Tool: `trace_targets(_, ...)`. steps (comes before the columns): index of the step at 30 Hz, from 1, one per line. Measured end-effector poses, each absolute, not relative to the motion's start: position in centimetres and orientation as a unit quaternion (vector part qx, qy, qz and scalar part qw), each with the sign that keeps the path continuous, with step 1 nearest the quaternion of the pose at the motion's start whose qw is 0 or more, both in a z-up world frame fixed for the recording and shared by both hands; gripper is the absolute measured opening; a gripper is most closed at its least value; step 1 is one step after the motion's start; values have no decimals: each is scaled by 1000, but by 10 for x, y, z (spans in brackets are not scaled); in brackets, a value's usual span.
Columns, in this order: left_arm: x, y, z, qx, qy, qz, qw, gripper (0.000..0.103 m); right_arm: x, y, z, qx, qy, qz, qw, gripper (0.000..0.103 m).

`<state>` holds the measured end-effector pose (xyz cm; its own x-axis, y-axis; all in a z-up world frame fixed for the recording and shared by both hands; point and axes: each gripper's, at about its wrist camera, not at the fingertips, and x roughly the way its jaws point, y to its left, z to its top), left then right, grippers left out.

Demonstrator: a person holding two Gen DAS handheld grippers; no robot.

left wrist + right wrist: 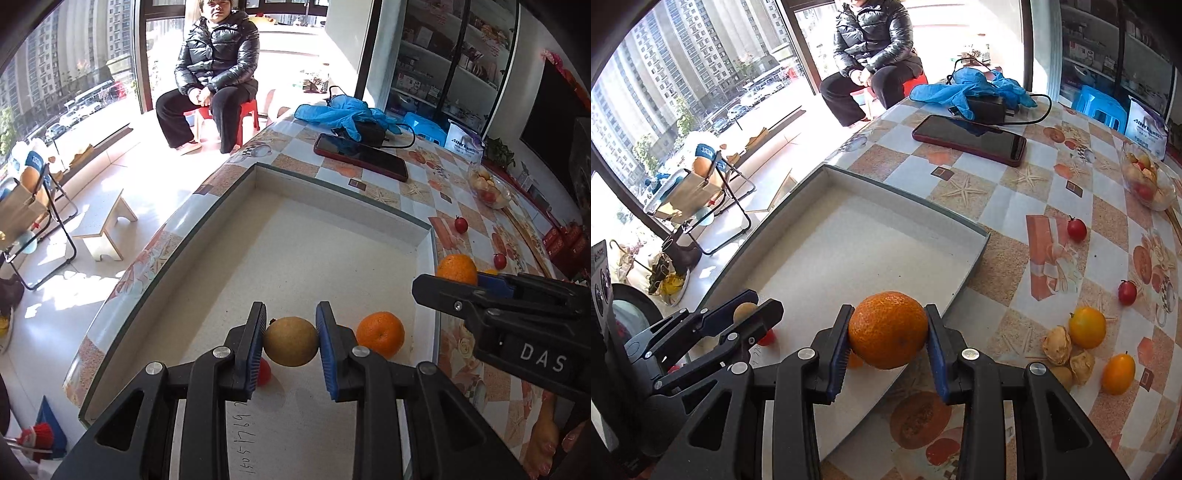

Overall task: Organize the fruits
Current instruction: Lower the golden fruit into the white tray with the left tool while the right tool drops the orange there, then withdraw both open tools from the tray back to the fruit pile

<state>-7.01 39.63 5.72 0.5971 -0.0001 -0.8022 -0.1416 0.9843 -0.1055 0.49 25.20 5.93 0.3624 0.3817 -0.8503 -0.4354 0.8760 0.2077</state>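
Round table [997, 206] under a patterned oilcloth of checks, starfish and fruit prints. At nine o'clock, overhanging the rim, a shallow white tray [424, 236]. At twelve, a dark phone in a red case [967, 138], with blue gloves [964, 90] and a black charger [986, 107] just beyond. At two, a glass bowl of mixed fruit [1148, 181] and a white bag [1147, 127] near it. At three and four, two cherry tomatoes [1076, 229], well apart; lower, two yellow tomatoes [1087, 326] beside papery husked fruits [1058, 345].
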Motion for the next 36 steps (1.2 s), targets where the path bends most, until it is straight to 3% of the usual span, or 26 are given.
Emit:
trace_targets(15,-64,393,40,-59,460,46,885,31,18,269,37,-19,530,252,809,39)
trace_targets(17,-65,391,39,-53,460,47,885,40,18,269,37,-17,530,253,809,39)
trace_targets(18,-66,390,39,-52,458,48,886,55,18,269,37,-16,531,254,808,39)
trace_targets(19,-67,390,40,-51,456,50,887,73,18,269,37,-13,532,257,807,43)
trace_targets(20,-69,390,41,-51,449,52,891,79,19,268,37,-12,532,257,807,50)
trace_targets(21,-71,390,43,-52,441,53,894,82,19,268,38,-11,531,257,808,54)
trace_targets(23,-73,389,46,-51,438,53,896,82,18,267,41,-6,527,260,809,81)
trace_targets(26,-73,388,47,-48,440,58,895,82,15,263,49,1,517,262,815,99)
trace_targets(36,-81,368,61,-45,430,43,900,82,2,203,66,9,492,203,847,102)
